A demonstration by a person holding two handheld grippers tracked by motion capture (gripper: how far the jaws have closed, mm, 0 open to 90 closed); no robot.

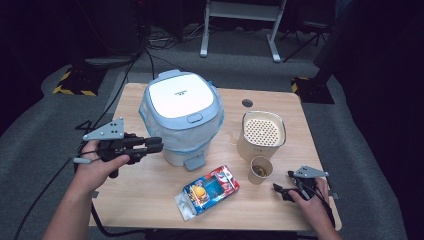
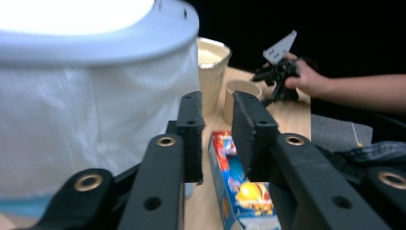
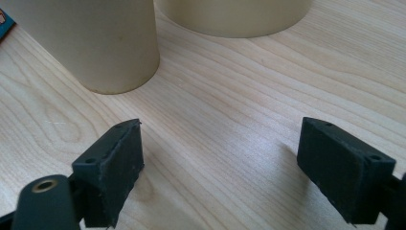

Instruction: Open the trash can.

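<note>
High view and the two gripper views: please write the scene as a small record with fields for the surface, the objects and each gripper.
surface: light wooden table
bin: white lidded bin with plastic liner
container: cream round container with perforated top
cup: small cream paper cup, in front of the container
box: colourful printed carton, lying flat
left gripper: narrowly open, empty, beside the bin
right gripper: wide open, empty, low over the table near the cup

Cup [image 3: 91,38] and canister [image 3: 234,17] are cut by top edge in right gripper view; cup contents [image 1: 260,171] too small to tell; bin [image 2: 91,96] overexposed, cut off.
</note>
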